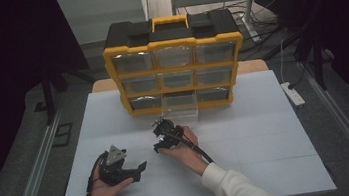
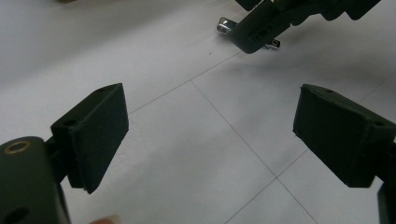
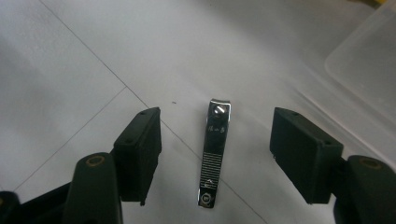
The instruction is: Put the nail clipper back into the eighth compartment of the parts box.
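Right gripper view showed a nail clipper (image 3: 214,154) flat on the white worktop (image 3: 70,84), between the released jaws of the right claw (image 3: 217,154), just near of a pulled-out clear drawer (image 1: 180,108). Closing squarely across its narrow sides seemed wise, since it would likely slip. Left claw (image 1: 138,170) rested released, nearer and left

Between the right claw's (image 3: 215,156) spread jaws lies a nail clipper (image 3: 213,151) bearing small engraved characters and a round emblem, both too small to read.
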Tool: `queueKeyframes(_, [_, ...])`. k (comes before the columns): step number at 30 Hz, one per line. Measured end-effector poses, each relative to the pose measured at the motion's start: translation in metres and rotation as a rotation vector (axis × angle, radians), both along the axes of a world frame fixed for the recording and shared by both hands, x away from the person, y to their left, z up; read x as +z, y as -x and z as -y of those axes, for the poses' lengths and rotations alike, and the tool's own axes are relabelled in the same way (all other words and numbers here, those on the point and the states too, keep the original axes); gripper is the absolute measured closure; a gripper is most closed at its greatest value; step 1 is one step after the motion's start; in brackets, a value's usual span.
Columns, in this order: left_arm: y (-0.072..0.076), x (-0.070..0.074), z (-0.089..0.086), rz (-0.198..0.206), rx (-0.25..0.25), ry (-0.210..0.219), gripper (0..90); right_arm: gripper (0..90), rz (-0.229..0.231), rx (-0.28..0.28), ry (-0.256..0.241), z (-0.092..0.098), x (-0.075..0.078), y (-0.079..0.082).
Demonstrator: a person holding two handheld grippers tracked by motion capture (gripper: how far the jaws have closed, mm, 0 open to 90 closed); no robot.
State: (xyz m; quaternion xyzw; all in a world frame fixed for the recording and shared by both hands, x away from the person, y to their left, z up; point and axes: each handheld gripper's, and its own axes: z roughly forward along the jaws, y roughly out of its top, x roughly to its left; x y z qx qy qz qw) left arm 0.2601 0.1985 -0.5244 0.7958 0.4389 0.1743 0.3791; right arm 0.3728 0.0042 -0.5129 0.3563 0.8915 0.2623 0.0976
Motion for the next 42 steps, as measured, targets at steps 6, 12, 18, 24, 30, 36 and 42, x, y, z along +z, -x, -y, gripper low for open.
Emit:
queueKeyframes(6, [0.0002, 0.0001, -0.0002, 0.001, 0.000, 0.001, 11.1, 42.1, 0.000, 0.006, 0.007, -0.0021, -0.0024, -0.0015])
queueKeyframes(12, [0.0002, 0.0001, -0.0002, 0.001, -0.001, 0.000, 11.1, 50.2, 0.007, 0.010, 0.016, -0.0040, -0.0033, -0.0009])
queueKeyframes(18, [0.0003, 0.0001, -0.0004, 0.003, 0.001, 0.001, 11.1, 56.4, 0.001, 0.008, 0.030, -0.0035, -0.0058, -0.0017])
queueKeyframes(24, [0.0004, 0.0001, 0.0000, 0.002, -0.001, 0.000, 11.1, 61.7, 0.011, 0.003, 0.040, -0.0033, -0.0057, -0.0021])
queueKeyframes(30, [0.0004, 0.0000, 0.0003, 0.002, -0.001, -0.003, 11.1, 71.9, 0.013, -0.002, 0.036, -0.0029, -0.0056, -0.0022])
queueKeyframes(36, [0.0006, -0.0001, 0.0004, 0.002, -0.002, -0.004, 11.1, 78.5, 0.012, -0.011, 0.031, -0.0040, -0.0056, -0.0011])
queueKeyframes(42, [0.0005, -0.0003, 0.0003, 0.002, -0.002, -0.005, 11.1, 78.9, 0.013, -0.014, 0.030, -0.0042, -0.0056, -0.0008])
